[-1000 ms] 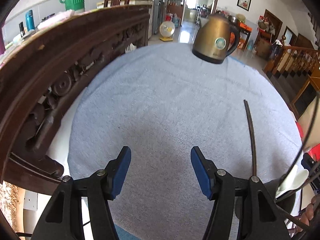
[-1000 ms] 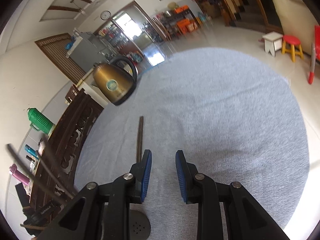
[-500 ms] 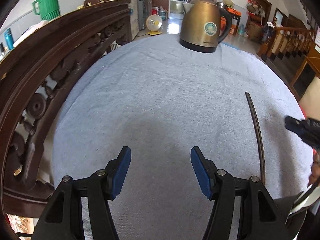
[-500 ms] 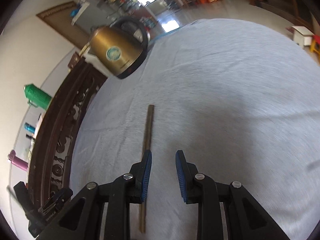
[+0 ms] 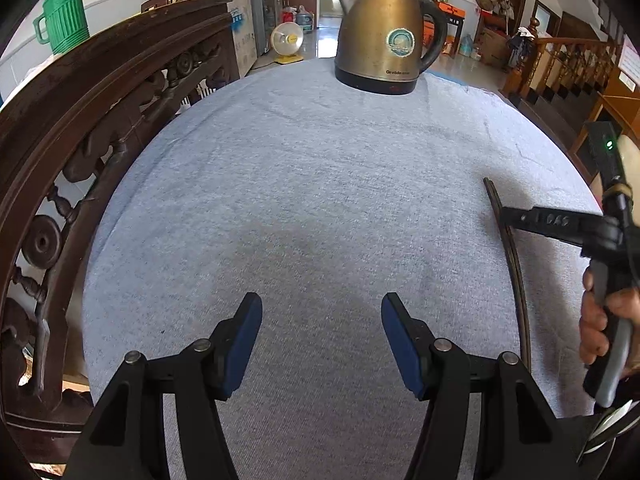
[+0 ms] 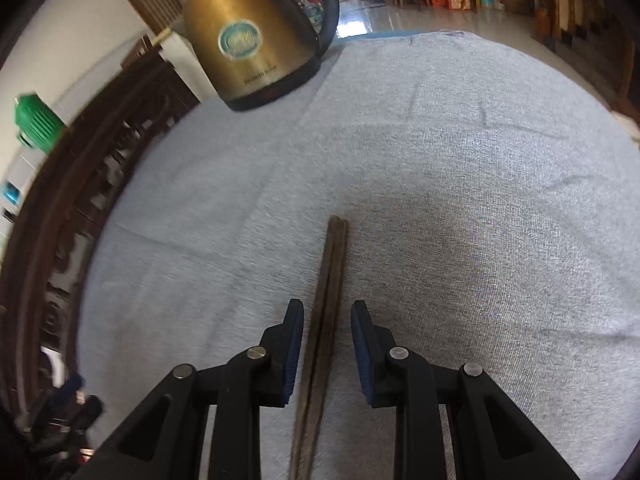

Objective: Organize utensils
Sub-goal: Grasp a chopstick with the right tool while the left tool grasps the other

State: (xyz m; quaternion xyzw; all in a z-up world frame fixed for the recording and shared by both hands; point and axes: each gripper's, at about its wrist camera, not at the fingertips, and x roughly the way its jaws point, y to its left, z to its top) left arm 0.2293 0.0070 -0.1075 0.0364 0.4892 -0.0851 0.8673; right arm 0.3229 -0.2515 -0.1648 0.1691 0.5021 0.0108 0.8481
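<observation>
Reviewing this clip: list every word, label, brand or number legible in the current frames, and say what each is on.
"Grelide...": brand line low on the kettle, last letters too small to read.
Round teal emblem on the kettle: design only, lettering unreadable.
Raised marks on the right gripper finger: too faint to read.
Blue print on the white appliance behind the carved wooden chair back: too small.
Kettle lettering in the right wrist view: blurred.

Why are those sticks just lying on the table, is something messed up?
Only the pair of dark chopsticks looks out of place, lying loose on the grey cloth. The right gripper straddles them, not yet pinching. The kettle stands upright; nothing looks spilled.
</observation>
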